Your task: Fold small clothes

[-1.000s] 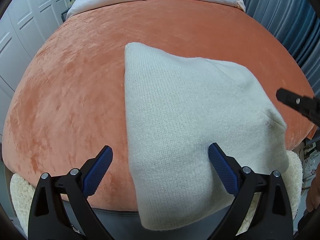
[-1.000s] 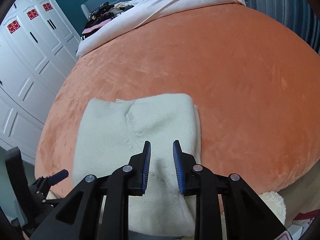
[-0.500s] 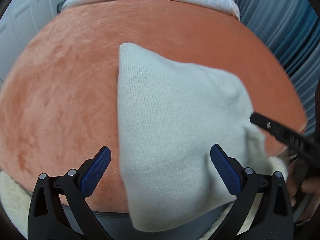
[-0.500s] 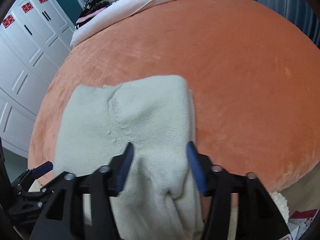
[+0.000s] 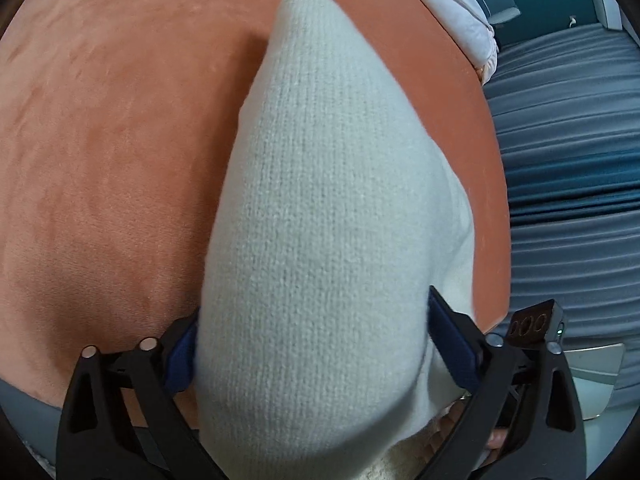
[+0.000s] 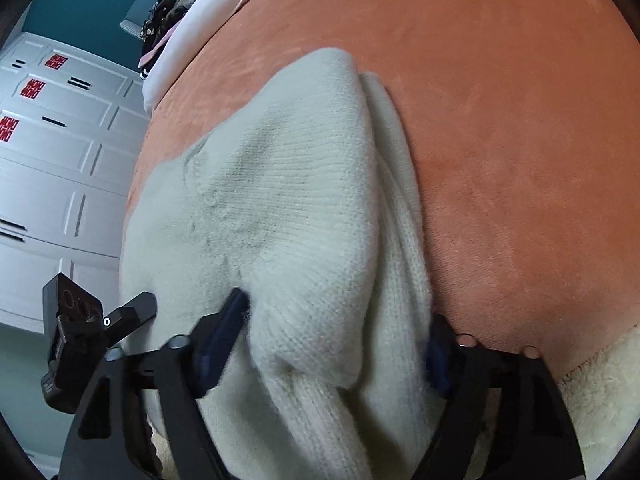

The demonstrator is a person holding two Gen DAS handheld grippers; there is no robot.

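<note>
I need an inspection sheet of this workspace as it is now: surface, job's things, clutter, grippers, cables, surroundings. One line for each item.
Surface: orange plush bedcover, with a cream fleece edge at the near side.
Job's things: one cream knit garment, folded in layers, lying on the cover and reaching over its near edge.
Clutter: pile of dark clothes at the far end, beside white bedding.
Grippers: left gripper and right gripper each have their jaws wide apart with the garment's near end bunched between them; whether the pads press it, I cannot tell.
Cables: nothing seen.
Surroundings: white wardrobe doors with red stickers, blue-grey curtain, teal wall.
</note>
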